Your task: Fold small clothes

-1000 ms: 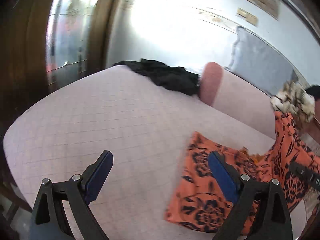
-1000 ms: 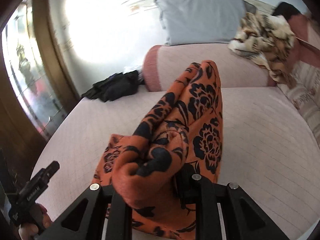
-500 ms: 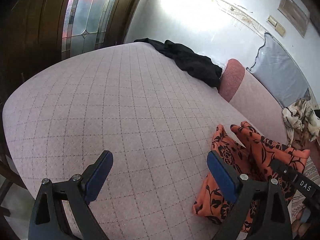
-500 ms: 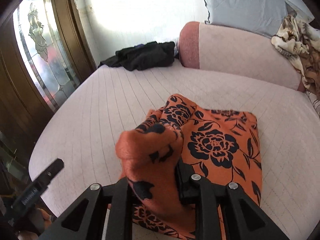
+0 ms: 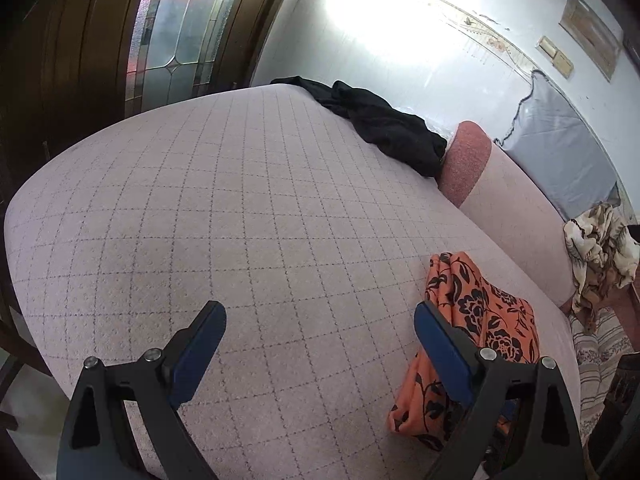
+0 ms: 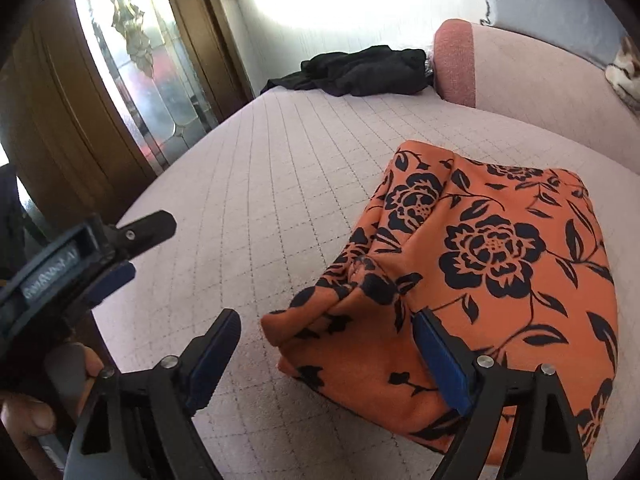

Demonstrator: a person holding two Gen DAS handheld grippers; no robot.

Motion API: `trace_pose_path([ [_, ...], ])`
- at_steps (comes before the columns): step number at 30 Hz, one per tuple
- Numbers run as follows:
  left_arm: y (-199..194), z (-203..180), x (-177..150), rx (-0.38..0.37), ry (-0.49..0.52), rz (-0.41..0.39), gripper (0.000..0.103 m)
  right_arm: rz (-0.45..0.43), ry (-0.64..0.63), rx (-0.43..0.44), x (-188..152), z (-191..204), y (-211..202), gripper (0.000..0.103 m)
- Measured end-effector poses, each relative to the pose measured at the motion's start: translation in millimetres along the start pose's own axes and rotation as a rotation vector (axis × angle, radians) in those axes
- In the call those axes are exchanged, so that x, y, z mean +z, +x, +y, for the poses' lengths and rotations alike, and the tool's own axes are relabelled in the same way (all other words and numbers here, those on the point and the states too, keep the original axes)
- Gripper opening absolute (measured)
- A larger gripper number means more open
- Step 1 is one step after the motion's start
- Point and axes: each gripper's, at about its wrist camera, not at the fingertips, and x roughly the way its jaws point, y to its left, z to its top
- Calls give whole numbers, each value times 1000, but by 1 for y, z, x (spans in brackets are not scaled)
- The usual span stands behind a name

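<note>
I had the orange floral garment (image 6: 492,280) lying on the pink checked bed cover (image 6: 280,184), folded over into a thick bundle with a bunched, puckered corner at its near left end. My right gripper (image 6: 326,354) hung low over that corner with its jaws opening, standing wide; the bunched corner sat between the blue pads (image 6: 440,364), but neither pad pressed on it, though the right-hand one lay just beside the cloth. My left gripper (image 5: 316,350) was to the left of the garment, its jaws spread wide over bare bed cover with nothing between them; its right finger (image 5: 444,350) stood just in front of the garment's left edge, and I could not tell whether it touched. From the right wrist view, that left gripper (image 6: 120,248) showed well to the left of the garment, near the bed's edge, with my hand (image 6: 36,404) wrapped on its handle. Beyond the garment, at the far side of the bed, a black piece of clothing (image 5: 380,124) lay crumpled against the end of a pink bolster (image 5: 464,160). Behind the bolster, further from the garment, a grey pillow (image 5: 560,148) leaned on the wall, and a brown and cream patterned blanket (image 5: 600,252) was heaped to the garment's right. Far to the garment's left stood a wooden door with leaded glass (image 5: 176,28).
</note>
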Motion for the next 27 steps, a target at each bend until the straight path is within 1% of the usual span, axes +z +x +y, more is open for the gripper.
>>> trace_pose_path([
  [2, -2, -7, -2, -31, 32, -3, 94, -38, 65, 14, -8, -20, -19, 90],
  [4, -3, -16, -7, -90, 64, 24, 94, -84, 107, 18, -14, -32, -40, 90],
  [7, -5, -41, -21, -210, 120, 86, 94, -142, 152, -19, -23, -56, -78, 90],
  [8, -5, -53, -26, -243, 154, 103, 94, -152, 170, -31, -26, -66, -86, 90],
  [9, -5, -66, -32, -259, 197, 114, 94, -157, 185, -40, -29, -77, -92, 90],
  [10, -4, -79, -36, -255, 241, 122, 93, -160, 201, -49, -31, -85, -97, 90],
  [12, 4, -96, -41, -237, 291, 150, 83, -158, 247, -51, -36, -103, -101, 90],
  [13, 13, -100, -42, -227, 292, 188, 77, -160, 269, -41, -39, -110, -102, 90],
  [14, 22, -100, -41, -218, 273, 229, 59, -162, 283, -33, -44, -116, -105, 90],
  [15, 29, -98, -39, -210, 247, 260, 44, -165, 291, -25, -49, -120, -108, 90],
  [16, 36, -95, -39, -197, 226, 280, 41, -166, 292, -14, -51, -122, -109, 90],
  [17, 41, -93, -39, -171, 229, 289, 40, -165, 292, -5, -53, -124, -108, 90],
  [18, 48, -91, -43, -123, 255, 298, 33, -166, 294, 0, -55, -126, -107, 90],
  [19, 57, -87, -49, -95, 264, 331, 30, -165, 299, 4, -57, -130, -105, 90],
  [20, 64, -80, -55, -97, 241, 370, 30, -161, 311, 9, -58, -134, -103, 90],
  [21, 66, -74, -58, -103, 214, 373, 31, -159, 330, 17, -59, -139, -101, 90],
  [25, 59, -79, -58, -76, 245, 354, 31, -163, 384, 70, -63, -156, -100, 90],
  [26, 58, -78, -59, -76, 236, 351, 33, -163, 388, 85, -64, -158, -99, 90],
  [27, 56, -78, -59, -71, 228, 349, 38, -164, 390, 101, -65, -160, -99, 90],
])
